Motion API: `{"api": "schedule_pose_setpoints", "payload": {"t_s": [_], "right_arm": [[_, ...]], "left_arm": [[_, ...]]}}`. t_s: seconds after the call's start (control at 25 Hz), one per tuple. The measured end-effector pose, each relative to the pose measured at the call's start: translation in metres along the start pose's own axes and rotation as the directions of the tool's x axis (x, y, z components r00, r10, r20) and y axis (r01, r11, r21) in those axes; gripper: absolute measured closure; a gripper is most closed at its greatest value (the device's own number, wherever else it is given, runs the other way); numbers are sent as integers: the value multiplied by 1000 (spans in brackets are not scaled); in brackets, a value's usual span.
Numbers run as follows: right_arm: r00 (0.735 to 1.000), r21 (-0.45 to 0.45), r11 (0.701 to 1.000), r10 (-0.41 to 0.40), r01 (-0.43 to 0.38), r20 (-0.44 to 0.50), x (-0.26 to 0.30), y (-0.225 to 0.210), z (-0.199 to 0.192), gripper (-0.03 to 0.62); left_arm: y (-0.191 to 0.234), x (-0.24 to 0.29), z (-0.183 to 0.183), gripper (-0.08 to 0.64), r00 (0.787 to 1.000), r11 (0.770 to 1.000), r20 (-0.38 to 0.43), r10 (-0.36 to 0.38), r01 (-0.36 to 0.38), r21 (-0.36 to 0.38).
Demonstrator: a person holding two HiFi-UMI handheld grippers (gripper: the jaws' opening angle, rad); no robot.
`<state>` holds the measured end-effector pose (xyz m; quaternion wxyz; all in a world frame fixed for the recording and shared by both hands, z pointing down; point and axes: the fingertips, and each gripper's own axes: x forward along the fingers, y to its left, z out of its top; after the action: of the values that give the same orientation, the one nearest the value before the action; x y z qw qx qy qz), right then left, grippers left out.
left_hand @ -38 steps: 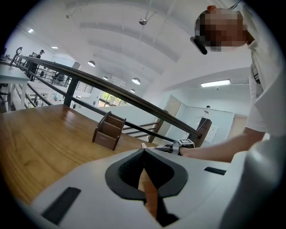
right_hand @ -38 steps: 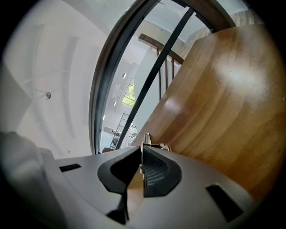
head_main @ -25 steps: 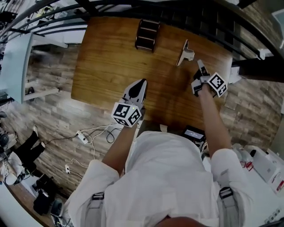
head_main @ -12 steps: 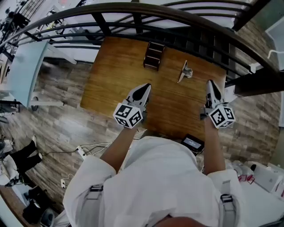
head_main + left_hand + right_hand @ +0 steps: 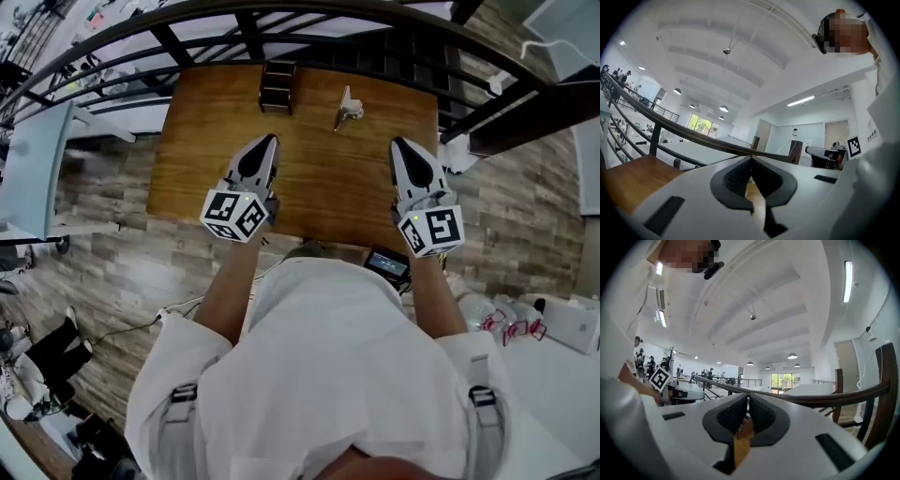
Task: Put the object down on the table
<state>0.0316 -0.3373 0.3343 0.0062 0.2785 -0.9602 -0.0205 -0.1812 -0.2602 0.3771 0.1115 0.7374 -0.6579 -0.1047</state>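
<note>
Ahead of the closed, empty fingers (image 5: 735,176) of your left gripper (image 5: 269,141) and right gripper (image 5: 400,145), the white object (image 5: 349,105) sat on the counter (image 5: 206,141), so you needed only avoid nudging it.

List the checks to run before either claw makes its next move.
1. Left claw empty: ok. Its jaws are together with nothing between them.
2. Right claw empty: ok. Its jaws are together with nothing between them.
3. Small pale object down on the table: ok. It rests near the far edge, apart from both claws.
4. Object resting stably: cannot tell, as it is too small in the head view.
5. Dark rack clear of both claws: ok. It stands at the far edge, beyond the left claw.
</note>
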Motion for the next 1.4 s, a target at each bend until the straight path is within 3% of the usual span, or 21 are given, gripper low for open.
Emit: {"api": "schedule_pose_setpoints", "payload": {"t_s": [0.16,0.32,0.44,0.6,0.8,1.04,1.12,1.4], "right_arm": [[1000,8,1000,-15,15,-24,-43,13,-7,563],[996,32,996,-80,81,-26,-101,15,-10,563],[991,59,989,-130,132,-36,-143,21,-22,563],[984,87,982,-162,168,-70,-178,35,-39,563],[981,92,978,-178,185,-81,-196,55,-38,563],[972,103,970,-210,221,-110,-199,86,-40,565],[968,100,966,-226,237,-108,-195,97,-40,565],[965,115,961,-239,251,-104,-181,135,-46,565]], "left_arm": [[-36,-24,-3,543,1000,998,-4,7,-7,56],[-76,-56,-13,543,999,983,-28,30,-25,183],[-102,-86,-28,543,998,973,-51,35,-22,230],[-118,-120,-43,543,996,974,-76,41,-23,225],[-122,-141,-35,543,998,972,-65,18,-2,234],[-116,-154,-22,543,996,967,-56,-69,80,241],[-107,-161,-15,543,995,961,-49,-87,97,258],[-66,-188,-26,543,995,976,-75,-68,82,202]]}}
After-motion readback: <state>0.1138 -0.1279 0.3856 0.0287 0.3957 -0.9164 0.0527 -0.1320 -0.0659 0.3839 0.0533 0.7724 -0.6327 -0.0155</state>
